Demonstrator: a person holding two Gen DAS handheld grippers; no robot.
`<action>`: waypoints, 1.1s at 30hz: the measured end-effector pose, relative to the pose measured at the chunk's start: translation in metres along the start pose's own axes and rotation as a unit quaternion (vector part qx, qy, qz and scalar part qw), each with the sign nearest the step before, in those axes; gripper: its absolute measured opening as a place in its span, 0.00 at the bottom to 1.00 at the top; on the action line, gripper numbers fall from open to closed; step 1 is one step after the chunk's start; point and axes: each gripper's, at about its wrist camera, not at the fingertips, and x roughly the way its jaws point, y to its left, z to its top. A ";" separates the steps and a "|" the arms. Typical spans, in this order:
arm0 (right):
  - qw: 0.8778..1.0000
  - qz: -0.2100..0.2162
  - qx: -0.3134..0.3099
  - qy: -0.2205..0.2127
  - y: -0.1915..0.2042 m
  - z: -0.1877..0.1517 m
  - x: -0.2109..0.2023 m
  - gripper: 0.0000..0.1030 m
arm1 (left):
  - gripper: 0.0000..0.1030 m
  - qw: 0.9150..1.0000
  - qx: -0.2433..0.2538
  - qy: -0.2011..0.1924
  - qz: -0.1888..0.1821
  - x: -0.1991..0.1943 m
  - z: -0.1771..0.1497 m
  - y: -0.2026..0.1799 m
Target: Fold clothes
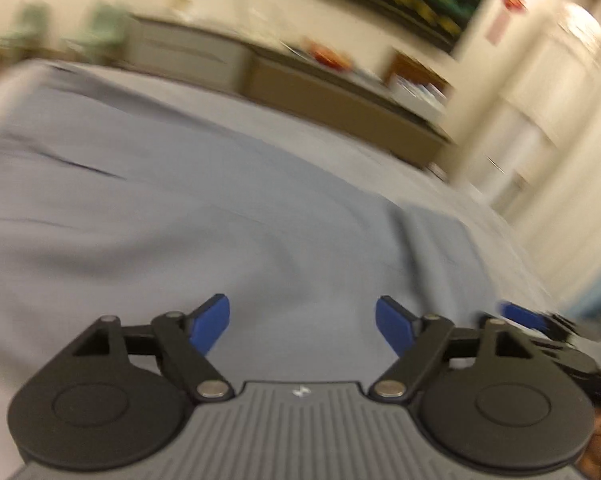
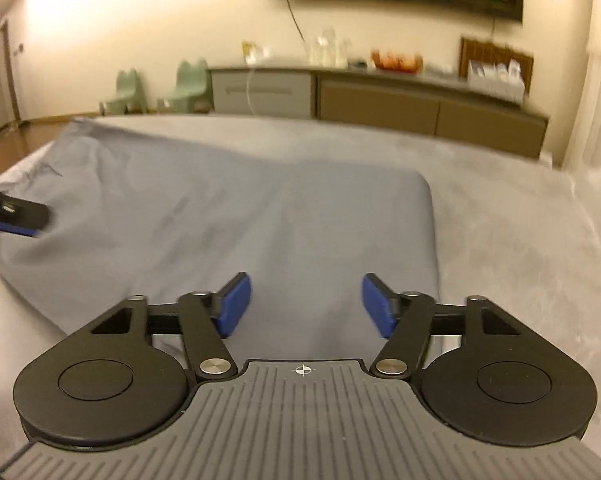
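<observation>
Behind blue garment (image 2: 228, 216), bed (image 2: 520, 240) partly hidden; left view blurred.

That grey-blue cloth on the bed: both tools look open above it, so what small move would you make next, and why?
Probably bring the right tool down onto the near edge of the grey-blue cloth and close on it. Both tools stand open with nothing between the pads, the cloth lies flat with one rounded folded corner, and the left tool hangs over the cloth's other side, so another fold seems due.
</observation>
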 end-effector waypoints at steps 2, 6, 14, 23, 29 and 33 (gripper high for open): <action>0.999 0.004 -0.036 -0.007 0.023 0.002 -0.001 0.66 | 0.84 0.997 -0.046 -0.040 0.051 -0.033 -0.001 0.042; 0.993 0.014 -0.113 -0.030 0.075 0.002 -0.010 0.76 | 0.92 0.966 -0.183 -0.109 0.148 -0.079 -0.002 0.139; 0.989 0.065 -0.131 -0.015 0.156 0.019 -0.002 0.81 | 0.94 0.896 -0.425 -0.103 0.079 -0.070 0.008 0.268; 0.984 0.159 -0.068 0.044 0.248 0.081 0.063 0.79 | 0.92 0.913 -0.396 -0.078 0.057 -0.040 0.042 0.284; 0.973 0.143 -0.093 0.155 0.304 0.084 0.140 0.33 | 0.34 0.920 -0.379 -0.068 0.068 -0.040 0.031 0.296; 0.970 0.156 -0.086 0.166 0.319 0.109 0.145 0.41 | 0.17 0.920 -0.380 -0.074 0.060 -0.045 0.023 0.299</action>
